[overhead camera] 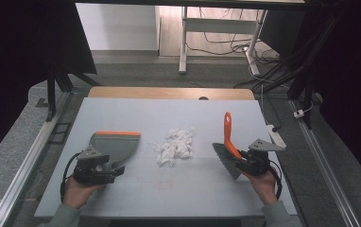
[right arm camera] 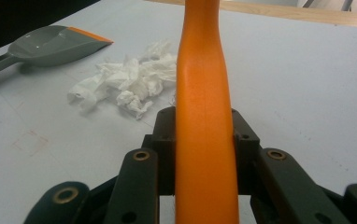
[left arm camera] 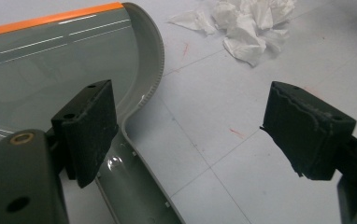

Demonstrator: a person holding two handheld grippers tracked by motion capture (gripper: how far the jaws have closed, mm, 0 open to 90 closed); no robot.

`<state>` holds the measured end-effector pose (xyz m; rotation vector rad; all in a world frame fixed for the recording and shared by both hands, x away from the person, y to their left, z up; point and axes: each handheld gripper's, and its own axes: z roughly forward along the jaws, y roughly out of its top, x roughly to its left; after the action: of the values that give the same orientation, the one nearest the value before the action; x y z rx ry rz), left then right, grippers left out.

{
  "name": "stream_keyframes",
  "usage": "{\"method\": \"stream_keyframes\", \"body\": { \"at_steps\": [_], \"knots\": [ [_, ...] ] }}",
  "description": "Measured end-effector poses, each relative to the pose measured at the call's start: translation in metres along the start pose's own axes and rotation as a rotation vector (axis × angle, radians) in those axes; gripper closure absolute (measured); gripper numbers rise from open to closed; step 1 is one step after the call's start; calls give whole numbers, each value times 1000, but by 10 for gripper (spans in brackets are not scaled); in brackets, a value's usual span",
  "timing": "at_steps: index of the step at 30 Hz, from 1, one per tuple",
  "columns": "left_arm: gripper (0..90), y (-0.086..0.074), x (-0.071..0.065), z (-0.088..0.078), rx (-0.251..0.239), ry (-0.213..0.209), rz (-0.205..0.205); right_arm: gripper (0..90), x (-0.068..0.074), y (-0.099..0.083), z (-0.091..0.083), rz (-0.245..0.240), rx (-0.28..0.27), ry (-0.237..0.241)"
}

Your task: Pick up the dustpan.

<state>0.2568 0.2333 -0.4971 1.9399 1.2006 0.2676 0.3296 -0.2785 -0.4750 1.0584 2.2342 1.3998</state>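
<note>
The right gripper [right arm camera: 204, 140] has its jaws pressed onto the orange plastic handle of a small hand brush [right arm camera: 204, 84], the handle running up between them toward twelve o'clock in the right gripper view. In the high view the brush's dark grey bristle head [overhead camera: 227, 160] sits at about nine o'clock from that gripper [overhead camera: 244, 161], low over the pale grey table top [overhead camera: 136, 189], with the handle tilted up and away.

The left gripper [left arm camera: 190, 135] has its jaws spread wide, holding nothing. One pad stands just over the grey plastic dustpan with an orange rubber lip [left arm camera: 50, 60], near where the pan narrows into its handle; the other pad hangs over bare table at three o'clock. Whether the first pad touches the pan cannot be told. In the high view the dustpan [overhead camera: 115, 144] lies flat at twelve o'clock from the left gripper [overhead camera: 104, 169].

The heap of crumpled white tissue paper [overhead camera: 175, 145] lies between pan and brush, well apart from both.

The step in hand appears to be taking up the tools: brush gripped, dustpan not yet. The next move likely calls for closing the left jaws squarely on the pan's handle, then turning its orange lip toward the tissue at three o'clock before any sweeping.
</note>
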Motion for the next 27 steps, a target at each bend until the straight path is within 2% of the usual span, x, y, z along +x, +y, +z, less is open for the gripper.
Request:
{"method": "stream_keyframes", "body": {
  "at_steps": [13,22,27],
  "knots": [
    [187,1,0,-2,-3,6,-5,699,0,0,-1,-1,2,0],
    [187,2,-2,-2,-2,8,7,699,0,1,-2,-4,-11,-10],
    [187,4,-11,-4,-1,7,33,699,1,0,-1,-1,-8,-7]
  ]
}}
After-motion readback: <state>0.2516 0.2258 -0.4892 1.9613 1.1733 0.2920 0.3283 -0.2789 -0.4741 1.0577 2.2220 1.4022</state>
